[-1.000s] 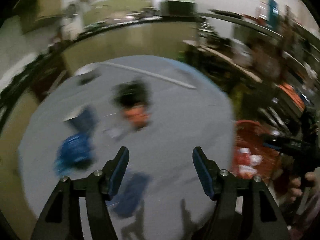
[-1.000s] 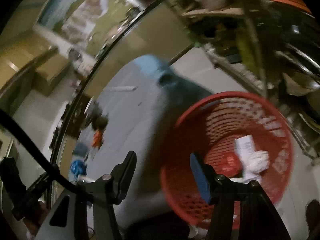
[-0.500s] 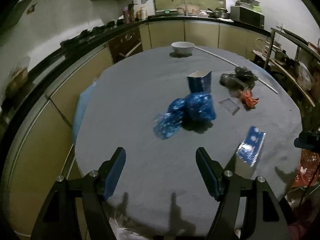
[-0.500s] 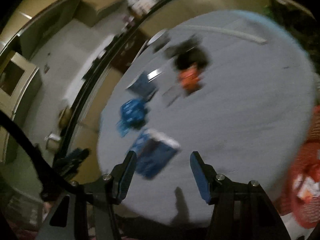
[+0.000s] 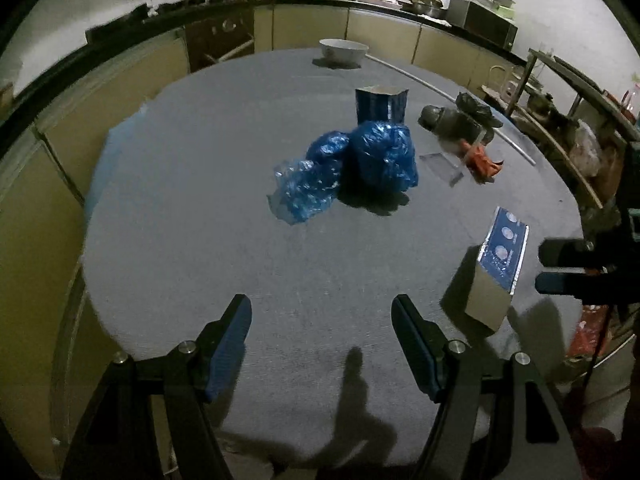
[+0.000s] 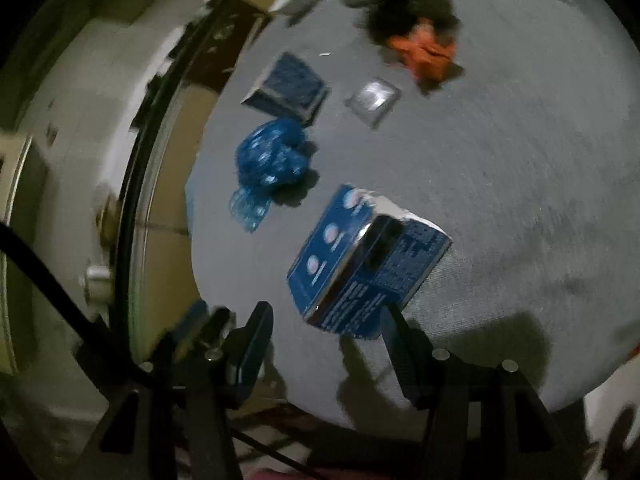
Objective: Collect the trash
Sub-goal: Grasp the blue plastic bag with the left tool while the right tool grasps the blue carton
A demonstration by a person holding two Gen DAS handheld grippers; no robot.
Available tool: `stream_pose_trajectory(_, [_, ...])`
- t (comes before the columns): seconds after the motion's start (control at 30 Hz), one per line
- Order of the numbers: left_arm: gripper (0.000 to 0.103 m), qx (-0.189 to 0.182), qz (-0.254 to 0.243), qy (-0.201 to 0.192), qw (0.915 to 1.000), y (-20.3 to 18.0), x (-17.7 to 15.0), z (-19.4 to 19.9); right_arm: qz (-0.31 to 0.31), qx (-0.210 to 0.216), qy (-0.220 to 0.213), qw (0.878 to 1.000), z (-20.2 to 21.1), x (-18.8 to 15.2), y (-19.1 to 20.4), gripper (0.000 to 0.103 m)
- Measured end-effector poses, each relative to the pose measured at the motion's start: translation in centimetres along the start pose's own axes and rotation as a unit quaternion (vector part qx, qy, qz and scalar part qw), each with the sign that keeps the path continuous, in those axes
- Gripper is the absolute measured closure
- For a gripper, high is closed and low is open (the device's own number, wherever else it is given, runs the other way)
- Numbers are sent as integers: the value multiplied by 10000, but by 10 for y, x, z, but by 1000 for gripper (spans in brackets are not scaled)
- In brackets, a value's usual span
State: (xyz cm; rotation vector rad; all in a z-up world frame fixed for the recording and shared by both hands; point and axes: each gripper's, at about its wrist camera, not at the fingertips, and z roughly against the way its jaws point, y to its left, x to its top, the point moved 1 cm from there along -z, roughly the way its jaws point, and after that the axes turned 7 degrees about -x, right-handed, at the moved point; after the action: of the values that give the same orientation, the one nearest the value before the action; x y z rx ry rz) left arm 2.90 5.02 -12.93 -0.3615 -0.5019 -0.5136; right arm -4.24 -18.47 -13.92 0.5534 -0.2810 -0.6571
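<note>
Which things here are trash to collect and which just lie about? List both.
Trash to collect:
- blue carton near the table edge
- blue bags
- second blue carton
- orange wrapper
- black bag
- clear wrapper

Lying about:
- bowl
- table
- rod
- kitchen counter

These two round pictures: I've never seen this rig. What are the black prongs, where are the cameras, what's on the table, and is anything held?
A person carries a two-finger gripper in each hand, each with a fisheye camera looking along its fingers. The prongs are the left gripper and right gripper, both open and empty. On the grey table lie crumpled blue bags, a blue carton just ahead of the right gripper, an upright blue box, an orange wrapper, a black bag and a white bowl.
</note>
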Motion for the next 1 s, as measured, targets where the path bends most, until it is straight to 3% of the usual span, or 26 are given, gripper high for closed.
stream_pose_trajectory(0.1, [30,-473,-63,99,9988,-7,6,-16,-235,-74,22,9997,-2,5,-3,43])
stream_pose_trajectory(0.17, [30,-514,-197,211,9983,-14,12,-33,-342,-44,39,9994,-2,5,-6,43])
stream_pose_trajectory(0.3, [30,-1251,-673,664,9876,-40,13,-64,-738,95,56,9972,-4,7,-20,43])
stream_pose_trajectory(0.4, [30,-1571,-1042,619,9801,-67,12,-67,-861,135,100,9961,-6,11,-26,43])
stream_pose_trajectory(0.5, [30,-1771,-1084,509,9769,-87,19,-67,-892,-123,80,9959,-6,17,-30,40])
stream_pose_trajectory(0.63, [30,-1637,-770,375,9828,-70,25,-58,-850,-384,-179,9955,12,29,-35,40])
stream_pose_trajectory(0.7, [30,-1249,-636,244,9898,-47,26,-47,-710,-469,-230,9961,16,32,-30,40])
stream_pose_trajectory(0.83, [30,-482,-330,-85,9983,1,35,-20,190,-945,-432,9944,16,32,8,40])
stream_pose_trajectory(0.9, [30,-203,-48,-218,9995,24,48,-12,517,-1358,-465,9883,9,28,20,40])
stream_pose_trajectory(1.0, [29,7,191,-346,9992,40,73,-10,1166,-2315,-525,9644,-13,19,35,40])
